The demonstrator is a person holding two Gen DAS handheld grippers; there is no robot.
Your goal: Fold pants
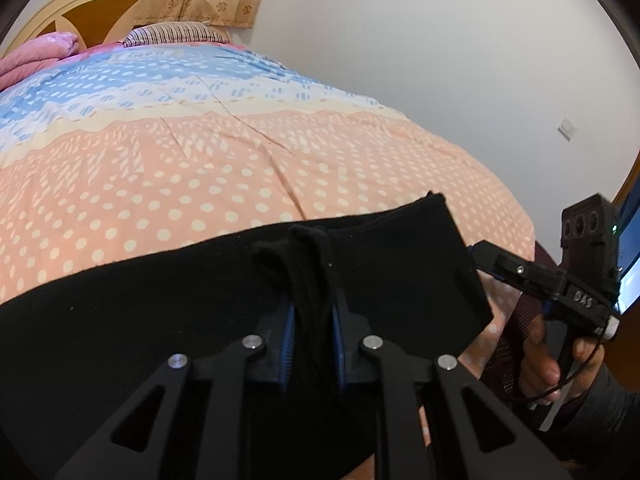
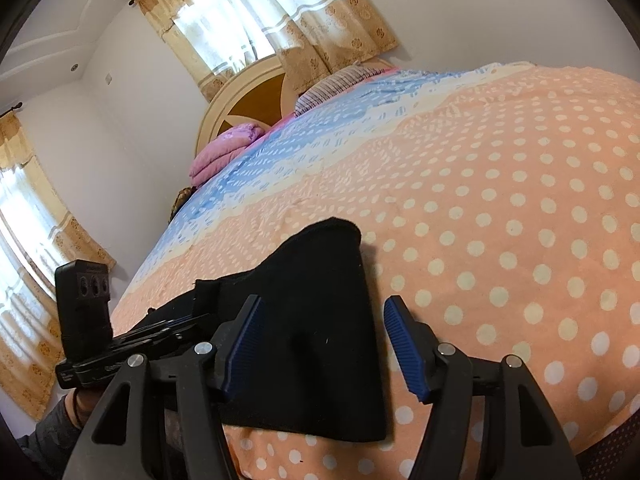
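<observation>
Black pants (image 1: 168, 292) lie across the near part of a peach polka-dot bedspread (image 1: 240, 168). My left gripper (image 1: 312, 312) is shut on a bunched-up fold of the pants, and fabric sticks up between its blue pads. In the right wrist view one end of the pants (image 2: 320, 320) lies flat between the jaws of my right gripper (image 2: 324, 304). That gripper is open and its blue pads (image 2: 404, 352) stand clear of the cloth. The left gripper (image 2: 188, 312) shows at the left there. A hand holds the right gripper (image 1: 486, 258) at the pants' right edge.
A folded pink quilt (image 1: 36, 56) and a striped pillow (image 1: 176, 34) lie at the head of the bed, by the round headboard (image 2: 248, 96). Curtained windows (image 2: 248, 12) sit behind it. A white wall (image 1: 440, 60) runs along the bed's far side.
</observation>
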